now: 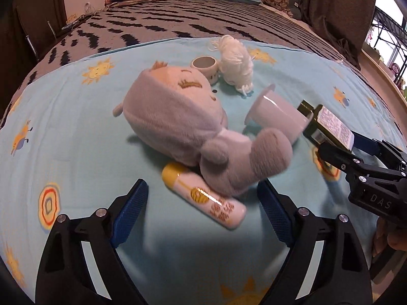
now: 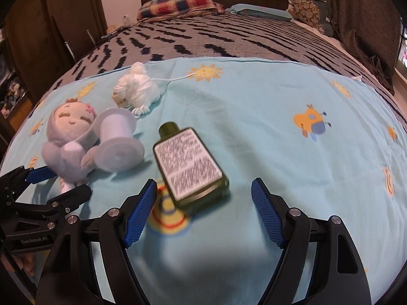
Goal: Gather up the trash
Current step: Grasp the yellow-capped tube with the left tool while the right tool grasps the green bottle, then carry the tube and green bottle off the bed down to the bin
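On blanket [image 2: 254,117], green bottle [image 2: 189,164] btwn open fingers [image 2: 141,212]

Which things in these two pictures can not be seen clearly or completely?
- Bottle label: motion blur in the right wrist view, text unreadable.
- White and yellow tube: the plush doll covers part of it in the left wrist view.
- Small cup: yarn hides most of it in the right wrist view.

Both jaws stand wide apart: left hand-held gripper [image 1: 202,208] and right hand-held gripper [image 2: 203,211] hold nothing.
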A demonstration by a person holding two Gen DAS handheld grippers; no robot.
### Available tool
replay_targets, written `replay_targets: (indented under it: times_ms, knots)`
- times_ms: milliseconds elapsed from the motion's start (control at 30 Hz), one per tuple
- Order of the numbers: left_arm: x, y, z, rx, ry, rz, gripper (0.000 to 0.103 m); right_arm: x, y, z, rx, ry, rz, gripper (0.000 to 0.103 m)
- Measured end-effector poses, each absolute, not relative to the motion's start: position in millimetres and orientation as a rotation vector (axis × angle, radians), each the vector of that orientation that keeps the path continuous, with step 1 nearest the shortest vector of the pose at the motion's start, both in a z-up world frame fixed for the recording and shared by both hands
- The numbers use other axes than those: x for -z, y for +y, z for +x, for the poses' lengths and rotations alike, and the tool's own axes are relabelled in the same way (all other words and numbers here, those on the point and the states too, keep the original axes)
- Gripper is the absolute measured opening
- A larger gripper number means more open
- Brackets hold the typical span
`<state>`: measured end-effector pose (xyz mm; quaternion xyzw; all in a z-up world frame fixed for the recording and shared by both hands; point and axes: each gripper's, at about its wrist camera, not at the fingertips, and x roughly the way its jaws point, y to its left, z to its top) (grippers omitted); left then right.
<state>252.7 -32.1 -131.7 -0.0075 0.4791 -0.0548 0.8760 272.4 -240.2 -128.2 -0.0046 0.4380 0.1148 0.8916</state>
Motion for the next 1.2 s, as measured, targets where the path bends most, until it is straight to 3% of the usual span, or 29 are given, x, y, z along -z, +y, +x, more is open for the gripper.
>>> replay_targets:
  times_ms: [167, 267, 367, 500, 867, 967, 1200]
  knots:
    - [131, -28, 258, 0.134, 1.014, 0.008, 0.071, 128, -235, 283, -0.242, 0.906, -0.025, 0.075]
    - [130, -27, 255, 0.160, 1.019, 0.031, 0.059, 128, -232, 285, -0.252, 0.906, -0.027, 0.067]
    - [130, -20, 253, 0.171, 1.025, 0.024, 0.050, 128, -229, 285, -0.258, 0.905, -0.039, 0.051]
    - [129, -14, 246, 0.175, 1.028, 0.017, 0.041, 128, -229, 279, -0.254, 0.909, -0.030, 0.048]
    - [133, -20, 227, 0.145, 1.004, 0.071, 0.040, 130, -226, 268, -0.252, 0.905, -0.056, 0.045]
    - [132, -24, 220, 0.151, 1.017, 0.086, 0.030, 130, -226, 265, -0.263, 0.912, -0.063, 0.045]
    - [133, -28, 196, 0.179, 1.002, 0.125, 0.021, 131, -229, 244, -0.274, 0.922, -0.079, 0.045]
